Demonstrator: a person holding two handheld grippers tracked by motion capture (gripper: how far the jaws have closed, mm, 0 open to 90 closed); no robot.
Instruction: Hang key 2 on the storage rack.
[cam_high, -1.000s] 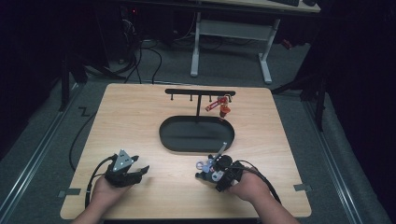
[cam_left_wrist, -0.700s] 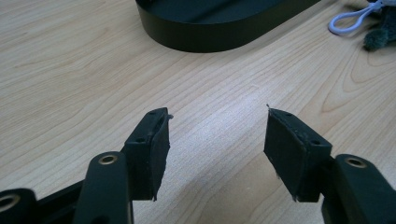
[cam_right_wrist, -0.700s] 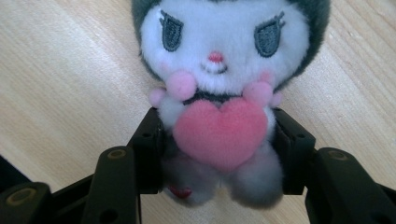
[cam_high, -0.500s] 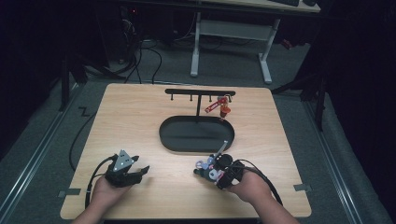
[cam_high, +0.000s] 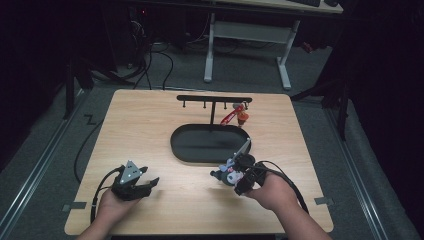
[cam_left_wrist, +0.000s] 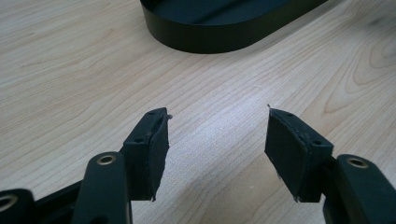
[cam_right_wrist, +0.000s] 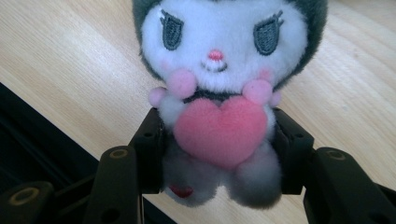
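A small plush toy (cam_right_wrist: 217, 93) with a white face, dark hood and pink heart sits between the jaws of my right gripper (cam_right_wrist: 217, 149), which is shut on its body. In the high view the plush toy (cam_high: 227, 176) and right gripper (cam_high: 235, 177) are just below the right end of the black oval tray (cam_high: 200, 150). My left gripper (cam_high: 147, 184) rests low at the table's front left, open, nothing between its jaws (cam_left_wrist: 217, 142). A black rack (cam_high: 214, 99) behind the tray has a red-orange keychain (cam_high: 235, 116) hanging from a right-hand hook.
The tray's wall (cam_left_wrist: 210, 39) lies a short way ahead of the left gripper over bare wood. Cables trail from both grippers toward the table's front edge. A white desk frame (cam_high: 245, 45) stands on the floor beyond the table.
The right gripper with the plush toy has shifted slightly to the left and nearer the front edge. The left gripper has stayed put.
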